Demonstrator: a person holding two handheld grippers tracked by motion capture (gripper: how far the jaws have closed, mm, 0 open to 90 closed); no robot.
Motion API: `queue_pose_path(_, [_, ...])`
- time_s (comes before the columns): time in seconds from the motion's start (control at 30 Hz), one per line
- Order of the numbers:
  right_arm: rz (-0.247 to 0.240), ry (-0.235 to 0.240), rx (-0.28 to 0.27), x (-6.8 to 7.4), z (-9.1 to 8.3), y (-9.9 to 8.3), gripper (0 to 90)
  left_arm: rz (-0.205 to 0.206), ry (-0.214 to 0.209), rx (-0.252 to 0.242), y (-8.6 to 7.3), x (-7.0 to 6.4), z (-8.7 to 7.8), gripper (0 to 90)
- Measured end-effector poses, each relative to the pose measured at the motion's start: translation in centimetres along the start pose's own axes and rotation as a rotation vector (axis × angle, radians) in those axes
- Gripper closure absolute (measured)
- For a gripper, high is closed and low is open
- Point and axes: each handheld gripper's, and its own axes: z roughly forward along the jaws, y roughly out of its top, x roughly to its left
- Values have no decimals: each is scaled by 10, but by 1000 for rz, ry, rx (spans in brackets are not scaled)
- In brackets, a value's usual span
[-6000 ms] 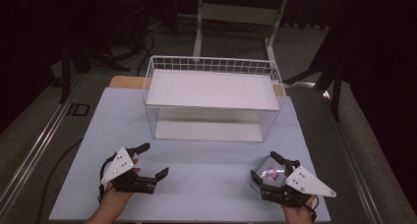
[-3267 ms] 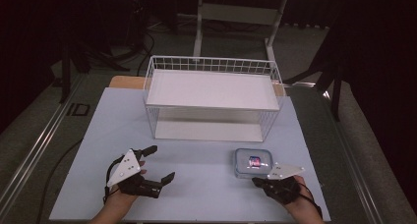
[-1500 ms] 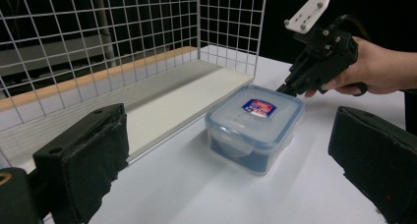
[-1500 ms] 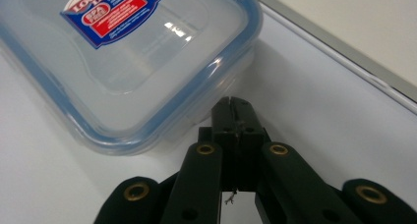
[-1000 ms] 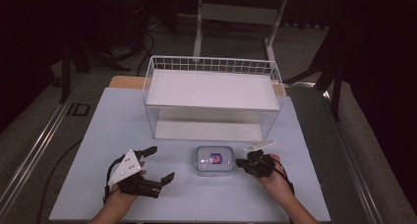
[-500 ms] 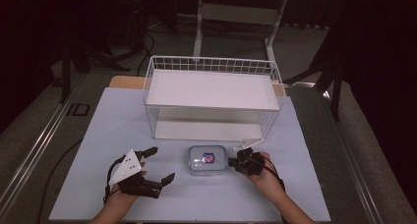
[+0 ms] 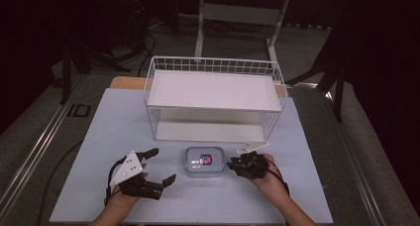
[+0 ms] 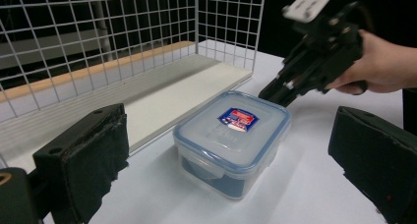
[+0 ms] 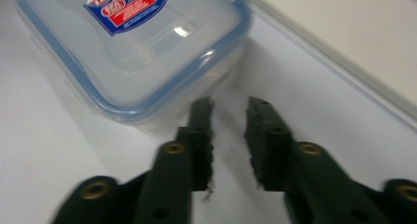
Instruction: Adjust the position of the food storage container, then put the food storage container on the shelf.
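Centrally, in the lower middle of the high view, the lidded container (image 7: 204, 161) is seen on the desk (image 7: 307, 186) before the wire basket (image 7: 213, 67). The right gripper (image 7: 232, 163), jaws narrowly apart and empty, is shown against its right side. The left gripper (image 7: 163, 165), jaws spread wide, is seen farther off at lower left.

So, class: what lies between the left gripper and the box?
Only bare white table: the high view shows an open strip from the left gripper to the box.
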Motion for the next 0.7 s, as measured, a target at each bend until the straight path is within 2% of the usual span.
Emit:
queue_pose_path(0.07, [16,-41,-35,-2,-13,-2,590,-3,-1,4,0,0,2,28])
queue_pose_path(0.23, [40,-74,-121,-1,-36,-5,387,27,-6,37,2,-4,5,28])
queue_pose_path(0.3, [57,-48,-160,2,-45,-6,272,22,-8,52,4,-4,6,28])
queue_pose_path(0.37, [52,-30,-192,6,-53,-6,184,4,-44,61,6,-5,6,28])
queue_pose_path(0.4, [59,-10,-210,8,-56,-6,139,9,-44,66,8,-5,7,29])
queue_pose_path(0.5, [58,34,-251,11,-65,-5,125,-17,-55,88,13,-7,7,28])
queue_pose_path(0.6, [43,16,-273,13,-69,-2,141,-61,-88,106,21,-7,9,28])
queue_pose_path(0.67, [26,10,-285,14,-69,1,150,-70,-86,102,25,-5,9,28])
queue_pose_path(0.7, [23,8,-284,14,-68,3,166,-83,-79,116,27,-3,11,28])
